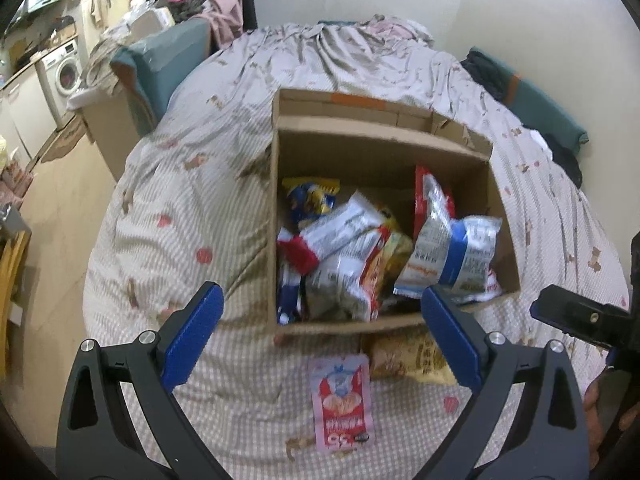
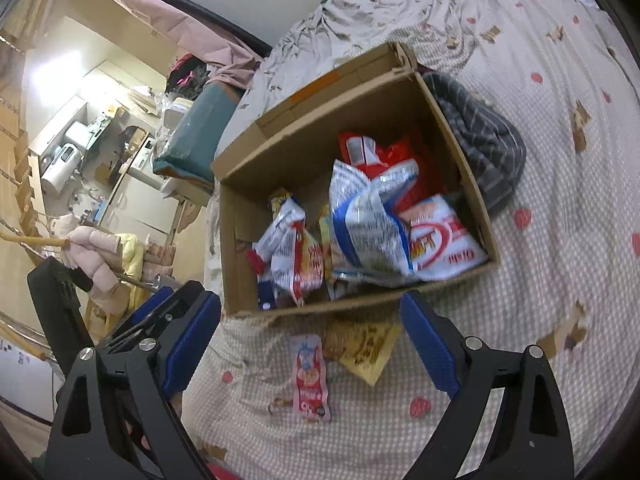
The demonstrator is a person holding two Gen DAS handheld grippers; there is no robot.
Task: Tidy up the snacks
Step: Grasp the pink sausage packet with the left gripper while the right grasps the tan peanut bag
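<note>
Both tongs, left [image 1: 320, 316] and right [image 2: 310, 316], gape wide, empty, above the pink packet [image 1: 342, 402] beside the box [image 1: 508, 236].

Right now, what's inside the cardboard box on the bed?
The cardboard box holds a loose pile of snack packets: white-and-blue, red and yellow bags, overlapping. Whatever lies beneath the top packets, and most of the box floor, is covered.

My bed [image 1: 192, 200] has a checked cover. On it sit a cardboard box [image 1: 394, 320], a pink snack packet [image 1: 342, 404], a yellow snack bag [image 1: 408, 356] and a striped grey cloth [image 2: 484, 144].
</note>
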